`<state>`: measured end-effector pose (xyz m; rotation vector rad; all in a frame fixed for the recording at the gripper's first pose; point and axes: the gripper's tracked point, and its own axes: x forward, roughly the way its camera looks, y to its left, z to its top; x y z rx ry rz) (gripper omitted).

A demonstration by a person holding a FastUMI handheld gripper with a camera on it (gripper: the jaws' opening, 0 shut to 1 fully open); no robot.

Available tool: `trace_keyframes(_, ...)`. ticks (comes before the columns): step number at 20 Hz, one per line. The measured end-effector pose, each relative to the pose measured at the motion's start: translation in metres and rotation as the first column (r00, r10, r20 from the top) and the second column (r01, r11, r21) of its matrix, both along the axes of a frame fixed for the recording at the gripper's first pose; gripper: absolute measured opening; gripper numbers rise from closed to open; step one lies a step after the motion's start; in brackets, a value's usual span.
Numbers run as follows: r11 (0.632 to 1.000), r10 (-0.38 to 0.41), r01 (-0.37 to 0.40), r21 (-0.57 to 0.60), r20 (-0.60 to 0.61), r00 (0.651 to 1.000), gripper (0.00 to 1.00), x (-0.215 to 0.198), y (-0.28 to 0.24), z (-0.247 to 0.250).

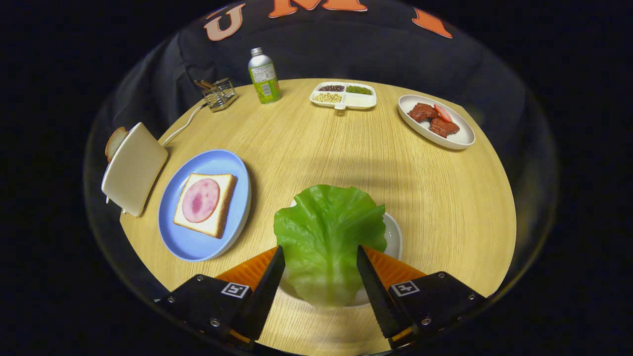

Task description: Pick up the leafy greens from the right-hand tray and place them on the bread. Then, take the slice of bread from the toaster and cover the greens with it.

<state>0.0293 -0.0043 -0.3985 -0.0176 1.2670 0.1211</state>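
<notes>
Fingers point(277, 262) of the gripper point(320, 257) stand spread, straddling the lettuce point(329, 237) on its tray point(393, 237), so closing low on the leaf's middle should pinch it cleanly.

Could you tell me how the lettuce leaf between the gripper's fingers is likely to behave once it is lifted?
The lettuce leaf looks thin and ruffled, so it will probably droop around the open gripper. It overhangs its small white dish, suggesting it is light and may slide. Its smooth sheen hints at slipperiness, so a firm pinch seems wise.
</notes>
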Motion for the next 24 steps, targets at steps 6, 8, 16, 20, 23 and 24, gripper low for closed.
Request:
trace_keyframes(6, 0.998, 0.022, -0.024, -0.053, -0.036, 0.999, 0.8, -0.002, -0.001, -0.015)
trace_keyframes(8, 0.996, 0.043, -0.045, -0.076, -0.025, 0.999, 0.75, -0.001, -0.001, -0.014)
trace_keyframes(16, 0.998, -0.056, 0.055, -0.038, 0.001, 0.998, 0.15, 0.007, -0.017, -0.015)
trace_keyframes(20, 0.995, -0.097, 0.096, 0.035, 0.026, 0.995, 0.04, 0.011, -0.01, -0.002)
trace_keyframes(23, 0.991, -0.105, 0.099, 0.085, 0.072, 0.992, 0.04, 0.022, 0.003, 0.022)
trace_keyframes(24, 0.993, -0.091, 0.084, 0.088, 0.086, 0.992, 0.04, 0.024, 0.008, 0.029)
